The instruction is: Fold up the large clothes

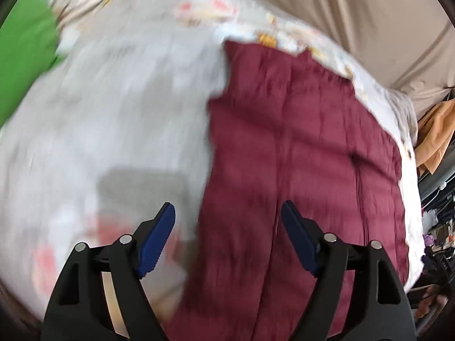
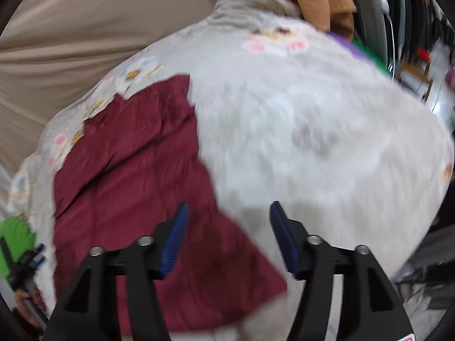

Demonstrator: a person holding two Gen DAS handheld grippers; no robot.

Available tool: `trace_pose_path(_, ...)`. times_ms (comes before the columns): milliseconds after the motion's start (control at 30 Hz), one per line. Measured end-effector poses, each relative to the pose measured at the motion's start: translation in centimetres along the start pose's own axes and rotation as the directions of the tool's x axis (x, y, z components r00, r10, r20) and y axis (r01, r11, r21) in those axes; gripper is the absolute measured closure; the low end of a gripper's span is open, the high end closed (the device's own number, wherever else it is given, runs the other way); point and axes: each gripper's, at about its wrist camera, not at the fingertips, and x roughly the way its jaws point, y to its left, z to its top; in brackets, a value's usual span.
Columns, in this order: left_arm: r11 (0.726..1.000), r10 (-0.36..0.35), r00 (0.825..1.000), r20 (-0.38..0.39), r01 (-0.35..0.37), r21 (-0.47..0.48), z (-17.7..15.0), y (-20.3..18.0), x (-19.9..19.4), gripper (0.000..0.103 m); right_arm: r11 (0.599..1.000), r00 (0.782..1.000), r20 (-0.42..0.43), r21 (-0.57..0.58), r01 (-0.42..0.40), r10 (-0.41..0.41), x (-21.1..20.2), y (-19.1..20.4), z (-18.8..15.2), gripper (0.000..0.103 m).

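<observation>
We hold our left gripper [image 1: 227,224] above a crumpled maroon fabric garment [image 1: 298,147], its blue-padded fingers [image 1: 157,238] spread wide with nothing between them. The garment lies flat on a pale grey bed cover printed with cartoon figures [image 1: 113,99], filling the left wrist view from twelve to six o'clock, right of centre. A bright green cloth [image 1: 25,56] sits at ten o'clock. Our right gripper [image 2: 229,221] is likewise spread and empty, hanging over the garment's near edge; there the garment runs from eleven down to six o'clock. Beige draped fabric [image 2: 85,28] rises behind the bed at eleven. At eight o'clock in the right wrist view the left gripper shows small, beside a green sleeve [image 2: 15,236]. Both views are motion-blurred.
</observation>
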Motion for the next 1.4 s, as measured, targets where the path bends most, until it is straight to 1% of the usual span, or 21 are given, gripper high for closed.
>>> trace_pose_path(67, 0.996, 0.03, 0.999, -0.025, -0.032, -0.085, -2.8, 0.8, -0.6, 0.025, 1.0, 0.997, -0.077, 0.006, 0.008, -0.007, 1.1, -1.1, -1.2, 0.034)
trace_pose_path(133, 0.977, -0.001, 0.999, -0.043, -0.008, -0.211, -5.0, 2.0, -0.5, 0.024, 0.999, 0.991, -0.131, 0.045, -0.03, 0.035, 1.9, -2.0, -2.4, 0.034)
trace_pose_path(167, 0.964, -0.031, 0.998, -0.06, 0.014, -0.265, -6.1, 2.6, -0.1, 0.024, 0.997, 0.99, -0.128, 0.061, -0.046, 0.054, 2.1, -2.3, -2.8, 0.034)
trace_pose_path(233, 0.961, -0.032, 0.995, -0.095, 0.004, -0.278, -6.9, 3.1, 0.5, 0.024, 0.995, 0.992, -0.109, 0.081, -0.054, 0.063, 2.1, -2.3, -3.8, 0.034)
trace_pose_path(300, 0.972, -0.029, 0.995, -0.098, 0.005, -0.234, -6.9, 2.8, 0.7, 0.024, 0.989, 0.994, -0.079, 0.131, -0.062, 0.073, 2.3, -2.2, -5.1, 0.034)
trace_pose_path(367, 0.971, -0.057, 0.993, -0.099, 0.032, -0.236, -6.9, 2.7, 0.6, 0.026, 0.982, 0.995, -0.055, 0.176, -0.074, 0.085, 2.3, -2.0, -5.6, 0.032)
trace_pose_path(433, 0.97, -0.073, 0.991, -0.108, 0.045, -0.239, -7.1, 2.7, 0.6, 0.044, 0.982, 0.996, -0.04, 0.177, -0.071, 0.079, 2.2, -2.0, -5.6, 0.032)
trace_pose_path(467, 0.972, -0.08, 0.991, -0.111, 0.053, -0.231, -7.3, 2.7, 0.6, 0.049, 0.983, 0.996, -0.041, 0.172, -0.071, 0.079, 2.4, -1.8, -5.5, 0.032)
trace_pose_path(500, 0.971, -0.095, 0.989, -0.109, 0.068, -0.23, -7.4, 2.7, 0.6, 0.06, 0.983, 0.996, -0.044, 0.171, -0.071, 0.08, 2.6, -1.9, -5.1, 0.033)
trace_pose_path(533, 0.968, -0.111, 0.988, -0.106, 0.084, -0.235, -7.5, 2.9, 0.4, 0.071, 0.982, 0.995, -0.045, 0.173, -0.079, 0.088, 2.6, -1.9, -4.8, 0.037)
trace_pose_path(567, 0.965, -0.122, 0.987, -0.1, 0.095, -0.246, -7.6, 3.1, 0.2, 0.075, 0.98, 0.993, -0.053, 0.175, -0.092, 0.103, 2.6, -1.9, -4.5, 0.04)
trace_pose_path(633, 0.958, -0.144, 0.986, -0.085, 0.117, -0.262, -7.7, 3.1, -0.3, 0.089, 0.981, 0.993, -0.064, 0.172, -0.088, 0.1, 2.7, -2.1, -4.1, 0.059)
trace_pose_path(700, 0.959, -0.158, 0.985, -0.072, 0.135, -0.251, -7.6, 2.8, -1.1, 0.093, 0.982, 0.991, -0.072, 0.163, -0.1, 0.113, 2.7, -2.1, -3.8, 0.081)
trace_pose_path(733, 0.96, -0.163, 0.985, -0.062, 0.143, -0.241, -7.6, 2.5, -1.6, 0.094, 0.982, 0.99, -0.07, 0.156, -0.11, 0.122, 2.5, -2.0, -3.7, 0.093)
trace_pose_path(800, 0.966, -0.171, 0.984, -0.042, 0.159, -0.205, -7.5, 1.9, -3.5, 0.096, 0.987, 0.99, -0.052, 0.1, -0.125, 0.13, 1.2, -1.3, -3.7, 0.098)
trace_pose_path(900, 0.968, -0.193, 0.98, -0.048, 0.183, -0.172, -7.7, 1.4, -6.5, 0.097, 0.991, 0.991, -0.044, -0.035, -0.131, 0.129, -2.1, 0.3, -4.0, 0.1)
trace_pose_path(1000, 0.976, -0.173, 0.982, -0.075, 0.161, -0.144, -9.6, 1.5, -10.4, 0.097, 0.981, 0.991, -0.064, -0.148, -0.125, 0.116, -5.7, 0.9, -5.2, 0.1)
trace_pose_path(1133, 0.972, -0.126, 0.991, -0.042, 0.115, -0.206, -12.1, 2.5, -14.5, 0.097, 0.949, 0.997, -0.079, -0.314, -0.042, 0.018, -9.1, 2.3, -8.2, 0.1)
trace_pose_path(1233, 0.967, -0.103, 0.995, -0.013, 0.097, -0.237, -12.0, 2.0, -15.1, 0.097, 0.957, 0.996, -0.082, -0.283, -0.059, 0.037, -10.4, 3.1, -8.5, 0.1)
trace_pose_path(1333, 0.985, -0.081, 0.992, 0.097, 0.095, -0.145, -8.8, -0.4, -16.9, 0.097, 0.969, 0.988, 0.059, -0.209, -0.128, 0.143, -13.0, 4.8, -4.3, 0.101)
trace_pose_path(1400, 0.989, -0.084, 0.977, 0.195, 0.105, -0.1, -6.0, -1.3, -18.3, 0.097, 0.968, 0.963, 0.163, -0.161, -0.19, 0.216, -14.3, 5.9, -0.6, 0.101)
